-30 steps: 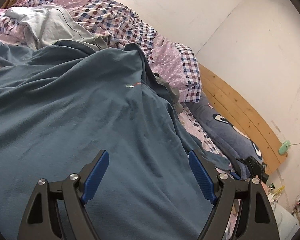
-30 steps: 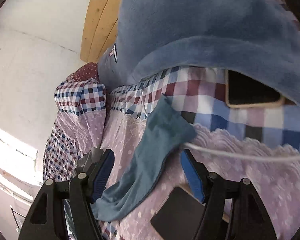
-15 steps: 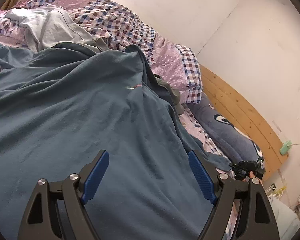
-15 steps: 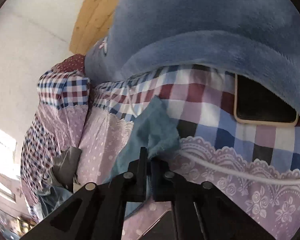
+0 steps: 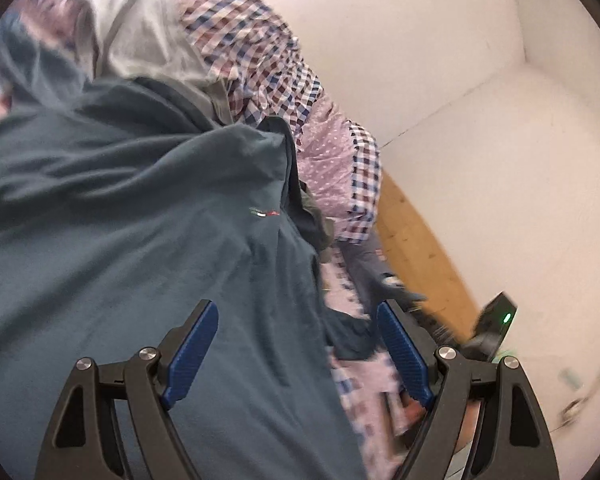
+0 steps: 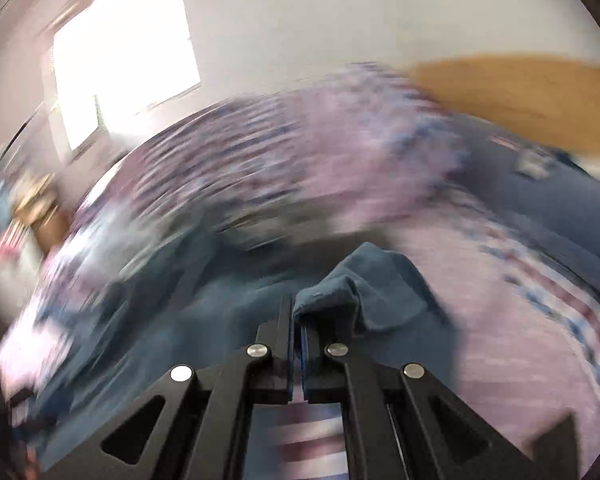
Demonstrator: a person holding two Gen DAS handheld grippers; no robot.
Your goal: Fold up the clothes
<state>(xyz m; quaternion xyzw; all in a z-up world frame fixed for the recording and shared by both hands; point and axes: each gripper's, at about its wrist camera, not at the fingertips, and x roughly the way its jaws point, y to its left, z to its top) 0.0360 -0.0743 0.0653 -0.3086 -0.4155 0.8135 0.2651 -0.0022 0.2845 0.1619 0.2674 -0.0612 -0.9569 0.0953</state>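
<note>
A large teal shirt with a small striped chest logo lies spread across the bed in the left wrist view. My left gripper hovers over its right side, open, blue pads wide apart with nothing between them. In the right wrist view, heavily blurred by motion, my right gripper is shut on the shirt's sleeve, which bunches up just past the fingertips and is lifted off the bedding. The rest of the teal shirt trails away to the left below it.
A checked and dotted purple quilt is heaped behind the shirt, with a grey garment at the top left. A wooden headboard runs along the white wall. A blue pillow and a bright window show on the right wrist side.
My right gripper shut on the sleeve end, then swung up and away from the pillow and phone, carrying the sleeve. The left gripper stayed open and shifted slightly toward the shirt's right edge.
</note>
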